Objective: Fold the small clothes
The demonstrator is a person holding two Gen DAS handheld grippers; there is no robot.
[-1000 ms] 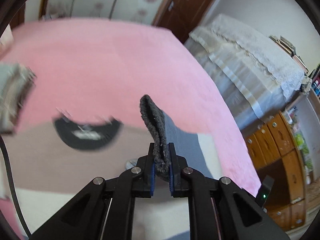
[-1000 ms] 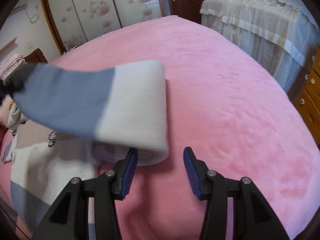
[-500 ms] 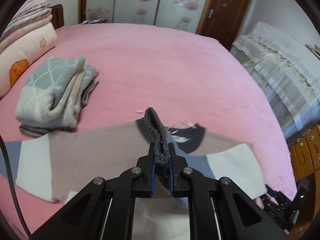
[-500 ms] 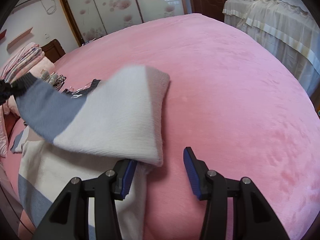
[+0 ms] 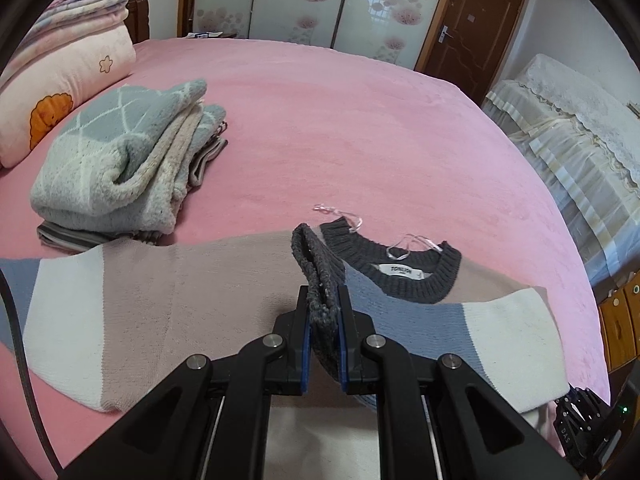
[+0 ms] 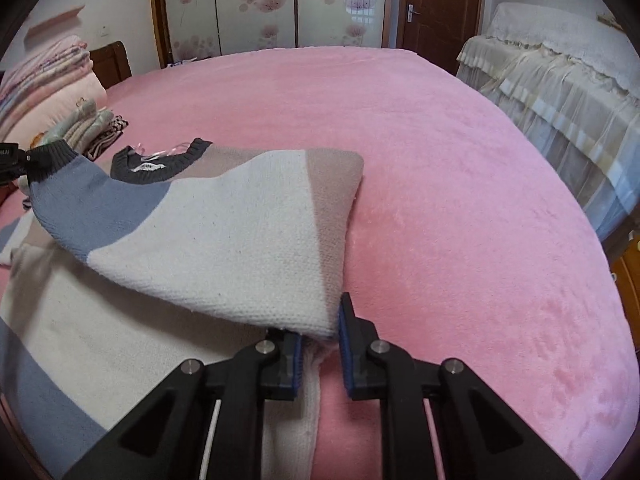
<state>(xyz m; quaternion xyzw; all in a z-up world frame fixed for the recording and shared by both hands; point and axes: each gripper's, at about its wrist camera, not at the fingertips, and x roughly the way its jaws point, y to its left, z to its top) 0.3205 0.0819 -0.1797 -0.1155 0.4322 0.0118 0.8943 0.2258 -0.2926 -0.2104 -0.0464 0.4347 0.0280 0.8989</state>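
bed: pink plush cover (image 5: 360, 128) fills both views; the sweater lies across its near edge.
folded pile: a grey-green knit with white diamond lines (image 5: 120, 152) sits stacked on striped items at the left, well apart from the sweater's collar.
pillows: pink bedding with an orange print (image 5: 60, 92) behind the pile, against the headboard.
room: flowered sliding doors (image 5: 304, 0), a brown door (image 5: 472, 20), and a lace-covered piece of furniture (image 5: 568, 128) at the right, off the bed.
in the way: nothing lies on the pink cover beyond the sweater.
sweater: colour-blocked knit in taupe, white and blue (image 5: 200, 280), spread flat with its long axis running left to right across the left wrist view; dark ribbed collar (image 5: 400, 276) points toward the far side of the bed, label showing, clear hanger loops beside it.
sleeve: one sleeve is lifted and drawn across the body, its dark cuff (image 5: 320, 280) raised above the chest.
left gripper (image 5: 323, 344): jaws narrow, clamped on the dark cuff.
right gripper (image 6: 320, 340): jaws have just been closing, now narrow; the sleeve's white folded edge (image 6: 240, 248) sits between them, and whether the pads press it i cannot tell.
other gripper: the left one shows at the left edge of the right wrist view.
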